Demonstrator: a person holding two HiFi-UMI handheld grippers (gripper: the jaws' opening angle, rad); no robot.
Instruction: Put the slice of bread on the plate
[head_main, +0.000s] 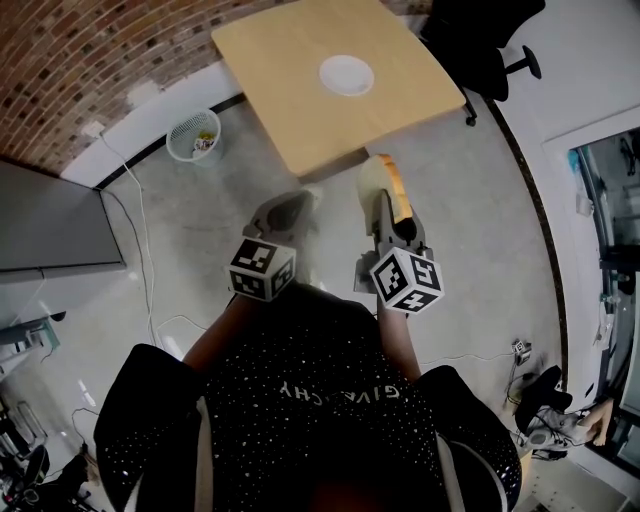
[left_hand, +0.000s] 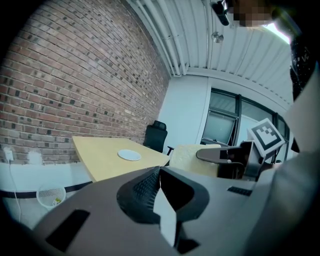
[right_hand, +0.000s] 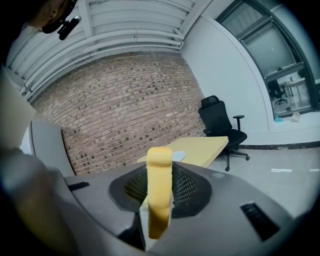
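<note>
Where print can be read, it is on the person's dark speckled shirt (head_main: 320, 400): pale lettering, upside down in the head view, that appears to spell GIVENCHY. Each gripper carries a cube with black-and-white square markers; no other writing is legible.

Surroundings: a light wooden table (head_main: 290, 100) stands by a brick wall (head_main: 90, 60), with a white plate (head_main: 346, 75) on its far part. A wire waste basket (head_main: 193, 135) stands on the floor beside the table, a black office chair (head_main: 480, 50) beyond it, and a cable (head_main: 140, 240) trails across the floor.

The right gripper (right_hand: 160, 200) is clamped on the slice of bread (head_main: 380, 178), which stands on edge between its jaws, just short of the table's near edge and well apart from the plate. The left gripper (left_hand: 159, 175) sits beside it, jaws together and empty.
</note>
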